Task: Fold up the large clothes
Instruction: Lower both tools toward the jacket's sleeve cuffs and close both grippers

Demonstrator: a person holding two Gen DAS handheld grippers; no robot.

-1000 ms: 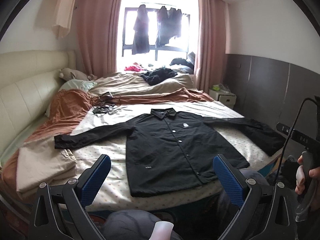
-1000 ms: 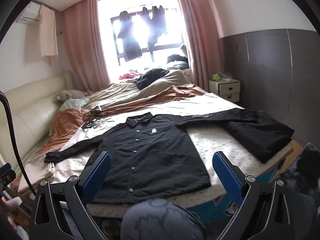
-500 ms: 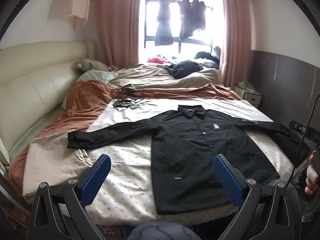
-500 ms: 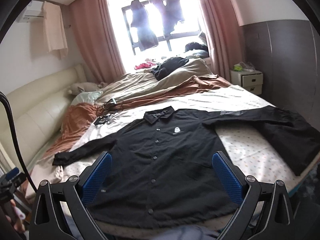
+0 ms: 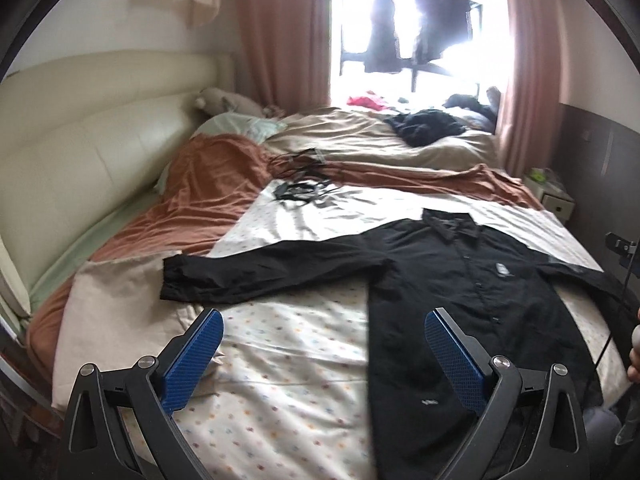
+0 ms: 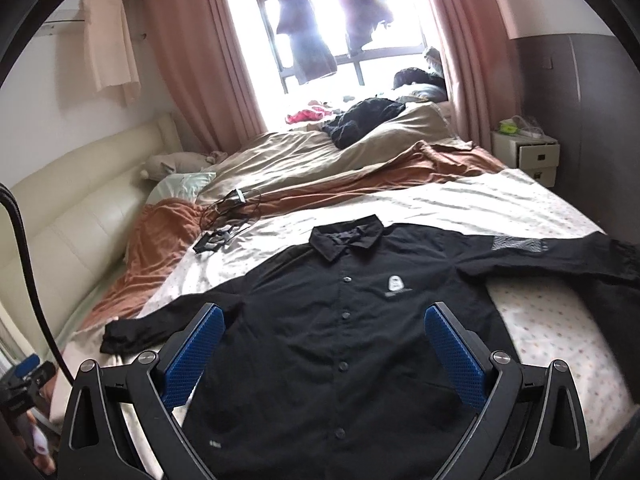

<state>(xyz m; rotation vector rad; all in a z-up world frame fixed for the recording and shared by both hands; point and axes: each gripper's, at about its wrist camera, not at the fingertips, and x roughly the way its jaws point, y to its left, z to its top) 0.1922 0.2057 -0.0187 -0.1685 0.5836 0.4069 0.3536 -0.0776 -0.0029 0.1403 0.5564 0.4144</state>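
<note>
One black shirt [image 6: 340, 320] lies flat on the bed [image 5: 288, 344]; black cables [image 5: 304, 190] lie beyond. My left fingers [image 5: 320, 354] and right fingers [image 6: 320, 354] are both open, empty.

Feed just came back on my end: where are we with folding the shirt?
Done: the shirt lies flat on the bed, buttoned, collar away from the cameras, both sleeves spread out. In hand: nothing; the left tongs and right tongs hang open above it, clear of the cloth. Left: every fold, sleeves and body alike.

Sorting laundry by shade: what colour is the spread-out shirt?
Black shirt, clearest in the right wrist view.
</note>
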